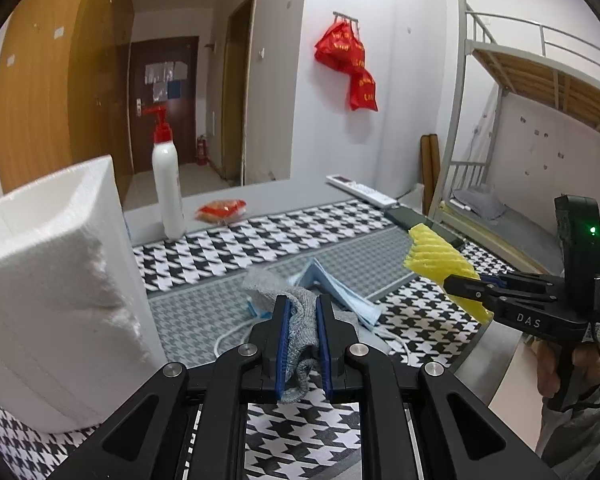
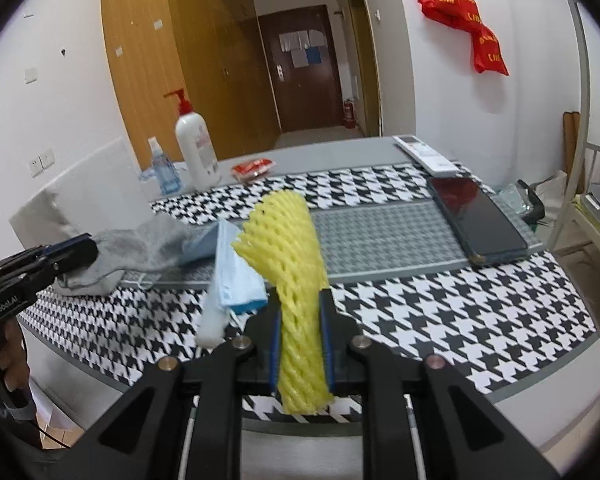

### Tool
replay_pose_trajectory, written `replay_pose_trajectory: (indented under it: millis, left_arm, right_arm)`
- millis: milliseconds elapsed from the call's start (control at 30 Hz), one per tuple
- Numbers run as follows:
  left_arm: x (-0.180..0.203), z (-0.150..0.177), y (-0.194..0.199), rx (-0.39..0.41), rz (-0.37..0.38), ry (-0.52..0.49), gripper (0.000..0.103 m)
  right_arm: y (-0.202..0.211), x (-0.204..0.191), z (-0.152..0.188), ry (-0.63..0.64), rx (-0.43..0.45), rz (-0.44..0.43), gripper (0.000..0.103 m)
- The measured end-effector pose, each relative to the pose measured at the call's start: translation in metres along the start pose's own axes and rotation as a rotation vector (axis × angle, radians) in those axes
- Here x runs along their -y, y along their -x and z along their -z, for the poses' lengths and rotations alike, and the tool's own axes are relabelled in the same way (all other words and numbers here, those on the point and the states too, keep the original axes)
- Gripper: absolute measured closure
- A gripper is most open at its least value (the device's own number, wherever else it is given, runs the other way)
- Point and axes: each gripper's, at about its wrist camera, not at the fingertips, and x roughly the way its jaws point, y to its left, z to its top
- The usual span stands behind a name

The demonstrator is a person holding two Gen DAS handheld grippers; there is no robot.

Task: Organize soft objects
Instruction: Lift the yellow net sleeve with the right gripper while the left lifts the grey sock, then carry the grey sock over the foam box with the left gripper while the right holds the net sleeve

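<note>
Sock [image 1: 300,320], grey, pinched in left hand-held gripper [image 1: 302,304] just above the bench [image 2: 440,292]; right hand-held gripper [image 2: 300,300] clamps yellow foam net [image 2: 290,252], raised w/ face masks [image 2: 236,276] beside it.

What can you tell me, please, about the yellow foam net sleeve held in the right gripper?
The yellow foam net sleeve is a soft, tubular mesh with open diamond-shaped holes, looking like foam fruit packaging. The right gripper is shut on its lower half, squeezing it narrow there. The upper end flares wider, with a ragged edge. It is held above the houndstooth-patterned table mat, and its bottom end sticks out behind the gripper's blue pads.
</note>
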Motion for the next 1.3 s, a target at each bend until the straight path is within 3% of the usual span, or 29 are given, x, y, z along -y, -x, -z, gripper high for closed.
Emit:
replay_pose_trajectory:
  millis: [500,633,1300]
  left_arm:
    - [-0.007,-0.021,0.019,0.082,-0.024,0.011,0.089]
    - [-0.008,-0.022,0.020,0.079,-0.062,0.016,0.089]
    - [-0.008,-0.044,0.037,0.129,-0.089,0.011,0.089]
  right_arm:
    - [0.017,-0.029,-0.017,0.032,0.075,-0.045,0.083]
    - [0.021,-0.035,-0.020,0.027,0.090,-0.047,0.083]
    - [0.036,-0.057,-0.042,0.073,0.155,-0.076,0.083]
